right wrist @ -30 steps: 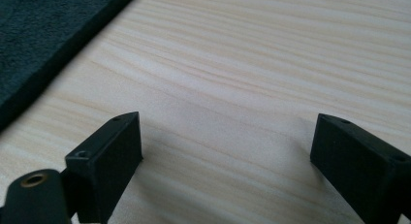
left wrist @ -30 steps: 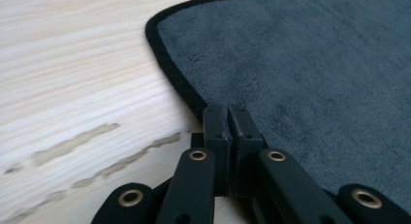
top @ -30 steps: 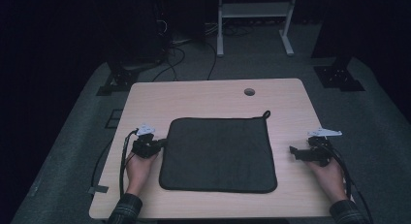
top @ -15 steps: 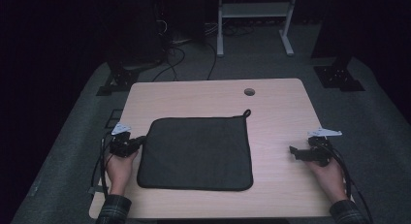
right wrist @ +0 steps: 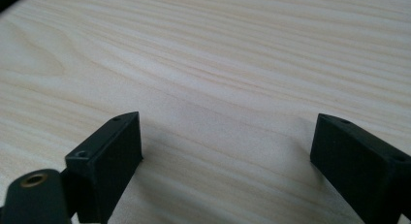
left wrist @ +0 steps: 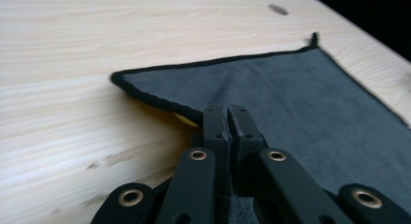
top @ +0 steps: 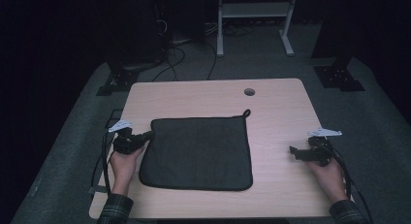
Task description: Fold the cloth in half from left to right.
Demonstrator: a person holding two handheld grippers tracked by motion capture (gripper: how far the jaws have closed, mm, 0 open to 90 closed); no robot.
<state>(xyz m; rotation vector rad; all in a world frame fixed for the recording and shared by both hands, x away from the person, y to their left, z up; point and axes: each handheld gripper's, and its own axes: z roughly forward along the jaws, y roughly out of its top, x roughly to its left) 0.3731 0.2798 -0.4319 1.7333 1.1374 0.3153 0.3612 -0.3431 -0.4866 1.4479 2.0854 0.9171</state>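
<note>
While the dark grey cloth mat (top: 196,153) lies nearly flat on the pale wooden table (top: 203,95), left of the middle and with its hanging loop (top: 246,113) at the far right corner, its near left edge is pinched between the pressed-together jaws of the left gripper (top: 148,135). The left gripper view shows that edge (left wrist: 160,100) lifted a little off the wood, with a glimpse of yellow underside (left wrist: 186,120) beneath the black piping. The step in hand looks like dragging or raising the mat by this edge; the next move would call for a firm pinch, and probably for carrying the edge up and across if a fold is meant. The right gripper (top: 293,152) rests on bare table well to the right of the mat, its jaws spread wide around nothing. No brand, label or writing can be read anywhere; a round cable hole (top: 249,91) sits near the far edge.
</note>
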